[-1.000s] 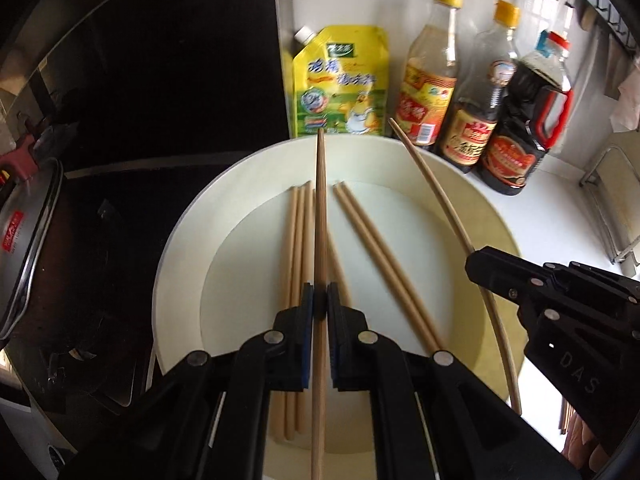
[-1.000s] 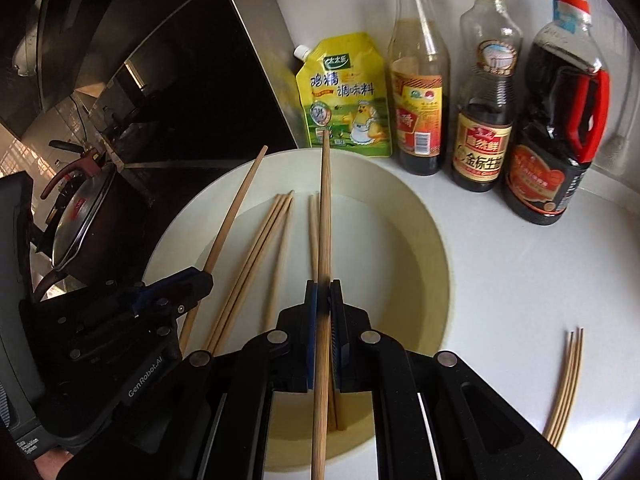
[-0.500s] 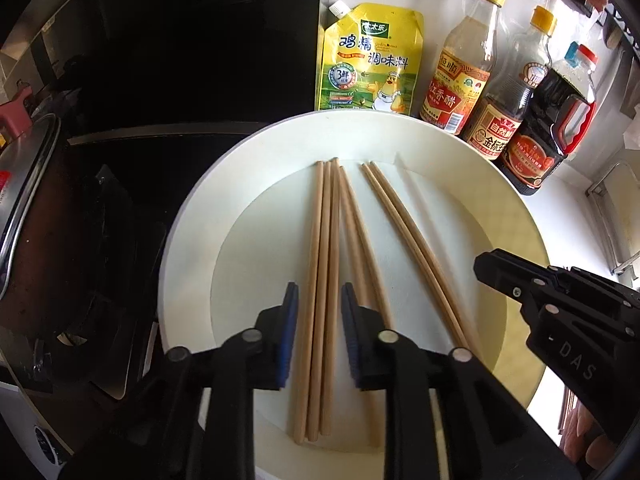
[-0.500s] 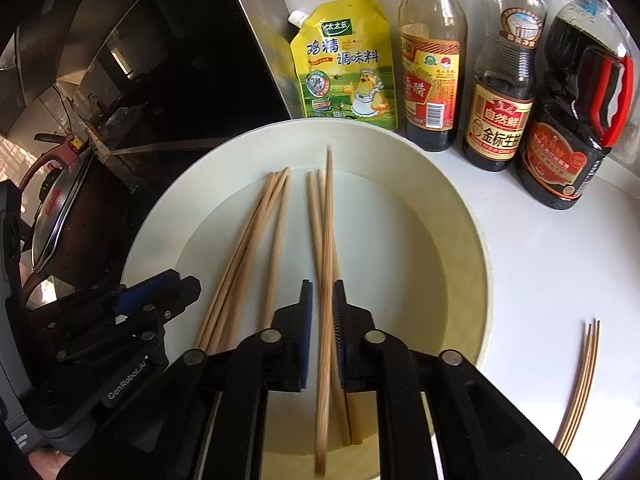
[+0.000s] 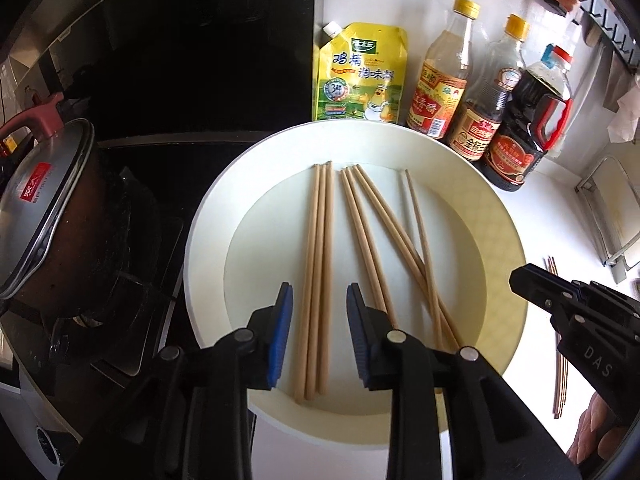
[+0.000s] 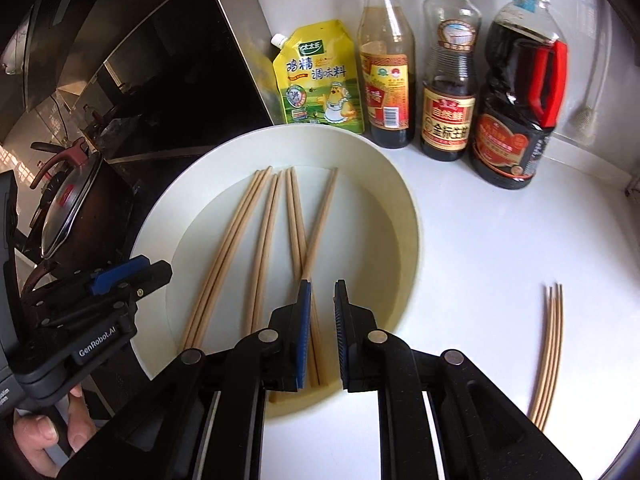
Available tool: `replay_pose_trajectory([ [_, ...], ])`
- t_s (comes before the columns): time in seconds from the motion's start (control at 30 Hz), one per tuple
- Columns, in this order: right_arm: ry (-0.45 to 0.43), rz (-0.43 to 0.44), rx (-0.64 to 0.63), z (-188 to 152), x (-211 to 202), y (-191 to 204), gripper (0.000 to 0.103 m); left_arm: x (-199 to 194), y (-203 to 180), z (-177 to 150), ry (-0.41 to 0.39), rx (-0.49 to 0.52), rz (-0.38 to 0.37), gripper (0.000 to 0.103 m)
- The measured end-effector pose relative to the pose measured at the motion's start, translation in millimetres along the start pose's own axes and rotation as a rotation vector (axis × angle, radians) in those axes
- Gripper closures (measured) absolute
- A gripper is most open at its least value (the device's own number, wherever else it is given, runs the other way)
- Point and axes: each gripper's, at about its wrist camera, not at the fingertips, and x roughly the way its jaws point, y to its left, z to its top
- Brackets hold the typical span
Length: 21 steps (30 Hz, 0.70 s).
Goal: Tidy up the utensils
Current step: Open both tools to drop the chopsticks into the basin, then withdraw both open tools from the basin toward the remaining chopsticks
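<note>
A: What's the setting?

B: A white kitchen counter [image 6: 500, 240] with a wide cream plate [image 5: 508, 240] on it. Left of the plate sits a dark stove [image 5: 132, 320] carrying a lidded pot [image 5: 48, 208].

A: And the grippers?

B: The left gripper [image 5: 319, 300] hovers over the plate's near side, jaws spread, empty; three chopsticks [image 5: 318, 272] lie side by side on the plate directly between them. The right gripper [image 6: 322, 292] also stands apart and empty, above the near ends of the crossed chopsticks [image 6: 308, 248].

A: How many in all?

B: Eight on the plate: three bundled, five fanned and crossing. About four more chopsticks [image 6: 550, 344] lie on the counter, well right of the plate.

A: Behind that?

B: One yellow seasoning pouch [image 6: 320, 76] and three sauce bottles [image 6: 450, 80] against the wall.
</note>
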Motion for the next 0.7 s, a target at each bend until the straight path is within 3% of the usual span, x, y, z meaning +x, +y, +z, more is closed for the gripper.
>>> replay_pose_trajectory([
  [0.23, -0.033, -0.079, 0.013, -23, -31, -20, 0.076, -14, -25, -10, -0.016, 0.026, -0.031, 0.049],
  [0.37, -0.039, -0.108, 0.023, -37, -48, -37, 0.075, -22, -47, -14, -0.02, 0.062, -0.06, 0.049],
  [0.47, -0.037, -0.125, 0.042, -48, -59, -52, 0.067, -28, -65, -17, -0.026, 0.081, -0.082, 0.048],
  [0.7, -0.034, -0.177, 0.096, -74, -79, -89, 0.065, -36, -103, -27, -0.038, 0.126, -0.124, 0.045],
])
